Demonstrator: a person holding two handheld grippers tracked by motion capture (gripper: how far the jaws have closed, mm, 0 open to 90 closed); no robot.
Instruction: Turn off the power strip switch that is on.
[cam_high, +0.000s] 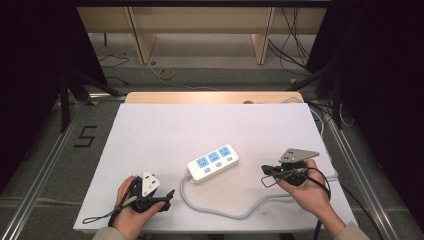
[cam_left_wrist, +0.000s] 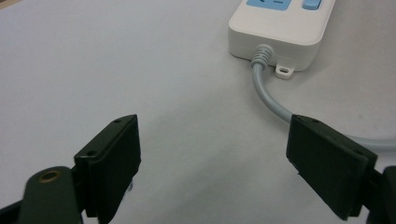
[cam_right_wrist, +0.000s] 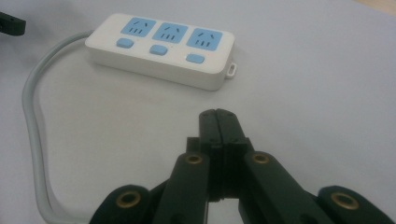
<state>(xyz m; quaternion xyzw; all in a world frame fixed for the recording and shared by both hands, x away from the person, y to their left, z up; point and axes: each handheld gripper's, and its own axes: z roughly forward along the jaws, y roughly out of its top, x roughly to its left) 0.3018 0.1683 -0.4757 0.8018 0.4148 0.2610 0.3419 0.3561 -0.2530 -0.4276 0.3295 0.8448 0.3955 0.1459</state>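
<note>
A white power strip (cam_high: 213, 162) with three blue sockets and blue switches lies near the middle of the white table; it also appears in the right gripper view (cam_right_wrist: 161, 49) and, by its cable end, in the left gripper view (cam_left_wrist: 280, 32). Its grey cable (cam_high: 235, 210) loops toward the front edge. My left gripper (cam_high: 167, 197) rests at the front left, jaws open and empty, aimed at the cable (cam_left_wrist: 266, 95). My right gripper (cam_high: 265, 170) sits right of the strip, its jaws (cam_right_wrist: 218, 116) pressed together with nothing between them.
The white table (cam_high: 165, 130) has bare surface around and behind the strip. Beyond its far edge are wooden furniture legs (cam_high: 140, 40) and loose cables on the floor (cam_high: 290, 50). Metal rails (cam_high: 45, 165) run along both sides.
</note>
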